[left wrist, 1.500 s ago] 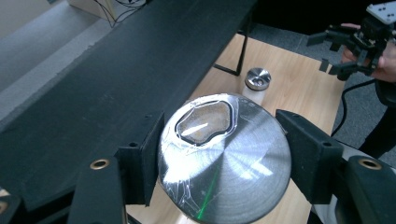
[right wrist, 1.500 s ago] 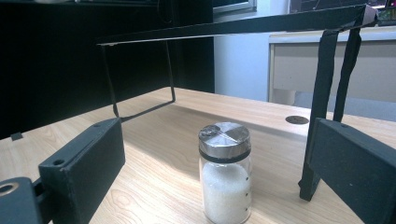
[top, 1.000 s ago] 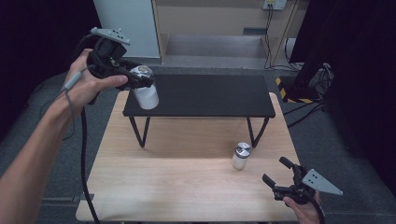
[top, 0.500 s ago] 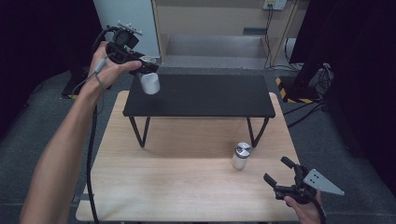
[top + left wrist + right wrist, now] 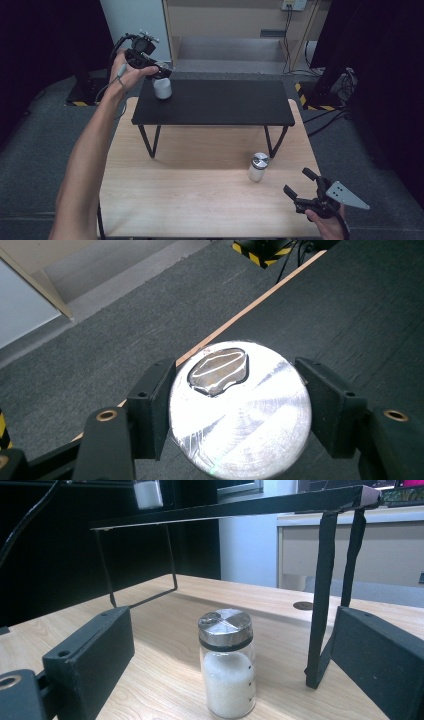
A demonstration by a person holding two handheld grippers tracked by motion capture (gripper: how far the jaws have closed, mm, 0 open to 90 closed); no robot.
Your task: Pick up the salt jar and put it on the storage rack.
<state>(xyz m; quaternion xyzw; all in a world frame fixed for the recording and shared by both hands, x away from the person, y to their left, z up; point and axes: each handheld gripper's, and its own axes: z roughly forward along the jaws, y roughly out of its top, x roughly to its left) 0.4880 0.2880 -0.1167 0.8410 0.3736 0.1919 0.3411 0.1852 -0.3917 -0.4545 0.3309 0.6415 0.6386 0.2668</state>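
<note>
Between your left gripper's [image 5: 159, 74] pads sits the clamped salt shaker [image 5: 162, 88], at the black shelf's [image 5: 215, 102] left rear corner. Seat its base flat before releasing. Right gripper [image 5: 306, 192] gapes wide, second shaker [image 5: 258, 167] just ahead.

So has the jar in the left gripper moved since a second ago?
Yes. The jar, clamped in the left gripper, has gone from the near left edge of the black shelf to its far left corner, and down toward its top.
</note>
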